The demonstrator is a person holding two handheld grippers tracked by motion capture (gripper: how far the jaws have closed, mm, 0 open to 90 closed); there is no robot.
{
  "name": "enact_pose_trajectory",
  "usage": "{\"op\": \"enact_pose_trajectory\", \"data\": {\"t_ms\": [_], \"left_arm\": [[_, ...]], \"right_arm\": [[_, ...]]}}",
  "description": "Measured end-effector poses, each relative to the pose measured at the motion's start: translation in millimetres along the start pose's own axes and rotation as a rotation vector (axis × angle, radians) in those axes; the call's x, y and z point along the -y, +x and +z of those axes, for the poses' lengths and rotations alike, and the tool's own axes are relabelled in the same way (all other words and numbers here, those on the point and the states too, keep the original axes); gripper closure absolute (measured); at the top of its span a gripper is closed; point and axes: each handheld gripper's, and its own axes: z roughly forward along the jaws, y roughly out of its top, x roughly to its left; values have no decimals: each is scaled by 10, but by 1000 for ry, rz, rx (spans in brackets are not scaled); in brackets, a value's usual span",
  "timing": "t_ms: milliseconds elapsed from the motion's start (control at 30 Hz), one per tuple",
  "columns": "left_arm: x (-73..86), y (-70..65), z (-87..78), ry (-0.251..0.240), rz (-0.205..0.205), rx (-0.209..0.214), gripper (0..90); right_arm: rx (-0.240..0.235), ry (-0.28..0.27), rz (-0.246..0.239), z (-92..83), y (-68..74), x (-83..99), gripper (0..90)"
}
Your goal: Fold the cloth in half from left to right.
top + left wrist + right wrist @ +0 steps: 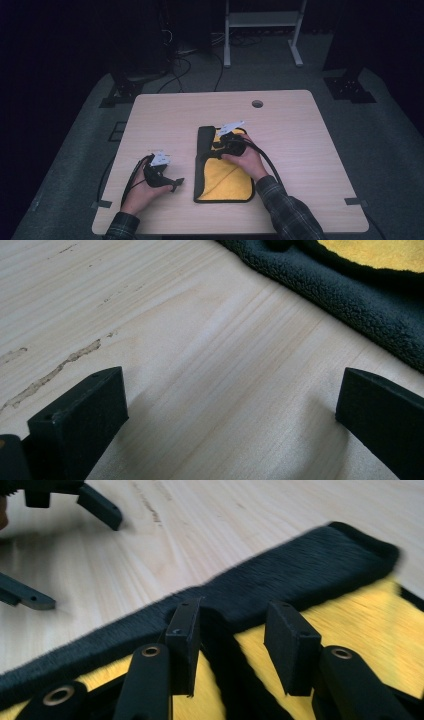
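One yellow-and-black cloth (224, 175) lies under the right tool (223, 146); two tools in all, left tool (176, 183) beside it, on one desk (300, 150).

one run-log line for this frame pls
left gripper: open, on table | right gripper: jaws astride dark fold of cloth

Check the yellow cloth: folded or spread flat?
Partly folded: the cloth's dark left strip lies turned over, yellow inner face showing beside it.

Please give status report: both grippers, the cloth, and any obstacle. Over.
Left hand-held gripper open on bare table, beside cloth. Right hand-held gripper part open over yellow-and-black cloth, black fold between its jaws, grip unclear. Nothing in the way.
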Motion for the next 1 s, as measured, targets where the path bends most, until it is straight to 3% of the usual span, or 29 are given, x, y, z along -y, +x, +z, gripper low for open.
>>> {"op": "enact_pose_trajectory", "data": {"t_ms": [167,267,333,367,400,500,733,867,900,933,967,1000], "left_arm": [[0,0,0,0,0,0,0],[0,0,0,0,0,0,0],[0,0,0,0,0,0,0],[0,0,1,0,0,-1,0],[-1,0,1,0,-1,-1,0],[-4,-1,4,0,-4,-4,0],[-4,-2,5,-1,-6,-5,0],[-4,-1,6,-2,-4,-7,0],[-4,-1,6,-2,-4,-7,0],[-4,-1,6,-2,-5,-5,0],[-4,-1,6,-2,-5,-5,0],[-4,-1,6,-1,-5,-6,0]], "right_arm": [[-25,12,-12,128,77,-46,544],[-33,48,-13,257,106,-36,543],[-52,49,-2,294,102,-28,637],[-52,49,-2,294,102,-28,637],[-39,51,12,306,101,-32,755],[-29,44,39,300,87,-42,818],[5,-46,80,66,-21,-146,834],[85,-111,120,-206,-258,-218,834],[85,-111,120,-206,-258,-218,834],[111,-125,145,-311,-381,-235,833],[111,-125,145,-311,-381,-235,833],[147,-132,166,-403,-508,-246,833]]}}
